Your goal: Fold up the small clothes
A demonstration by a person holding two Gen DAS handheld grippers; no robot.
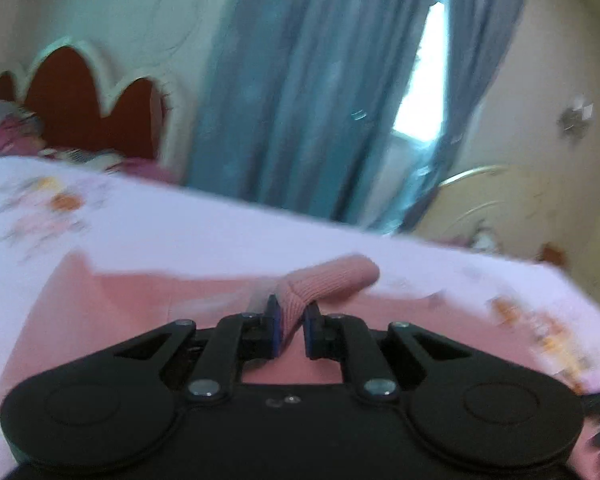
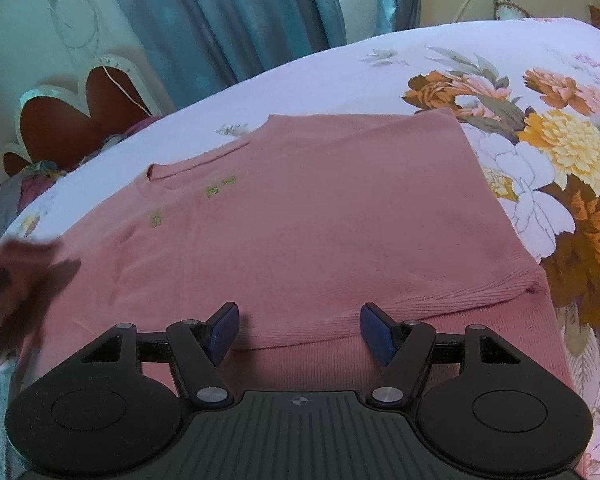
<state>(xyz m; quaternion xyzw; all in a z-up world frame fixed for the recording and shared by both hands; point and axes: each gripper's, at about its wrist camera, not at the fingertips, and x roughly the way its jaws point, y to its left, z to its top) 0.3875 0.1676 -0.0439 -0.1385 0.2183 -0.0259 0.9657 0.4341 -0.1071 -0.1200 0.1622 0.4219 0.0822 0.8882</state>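
Note:
A pink knitted sweater (image 2: 320, 220) lies flat on the floral bedsheet (image 2: 380, 72), neckline to the upper left, small green lettering on the chest. In the left wrist view my left gripper (image 1: 293, 312) is shut on a ribbed pink cuff (image 1: 332, 276) of the sweater, which sticks out past the blue pads and is lifted off the flat pink cloth (image 1: 140, 300). My right gripper (image 2: 300, 320) stands open just above the ribbed hem at the near edge, with nothing pinched between its pads. A blurred dark shape (image 2: 16, 288) sits at the sweater's left edge.
A red headboard with a scalloped white frame (image 1: 80, 96) stands at the far left, with pillows below it. Blue curtains (image 1: 300, 80) hang behind the bed, with a bright gap of window. The bed's far edge runs just past the sweater.

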